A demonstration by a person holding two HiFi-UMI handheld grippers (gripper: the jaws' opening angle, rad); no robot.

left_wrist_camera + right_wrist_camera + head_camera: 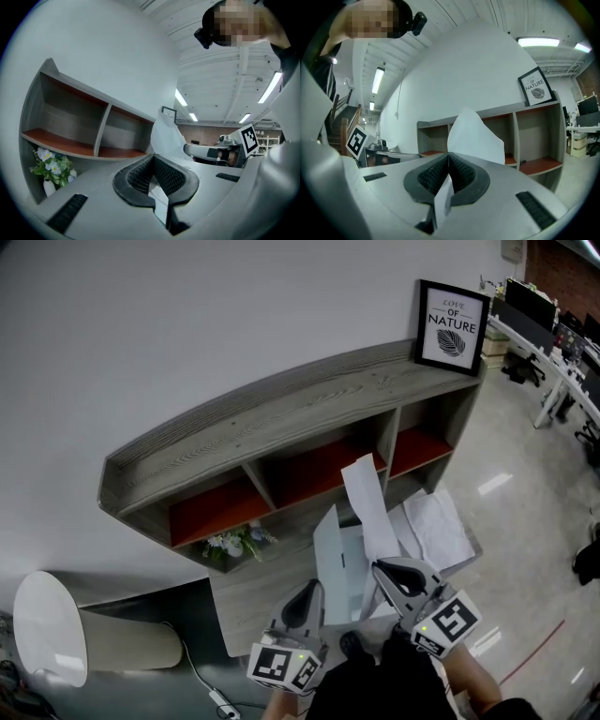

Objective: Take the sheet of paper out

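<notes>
Sheet of paper (367, 502) — right tool (384, 570), level; folder (328, 554) — left tool (312, 589), level

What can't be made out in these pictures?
- Head view: whether the tall sheet in the right gripper and the greyer sheet in the left gripper are joined; they overlap.
- Head view: small print on the framed picture, too small.
- Left gripper view: the vase's base, hidden by the gripper body.
- Head view: the loose papers' near edge, hidden by the right gripper.
</notes>
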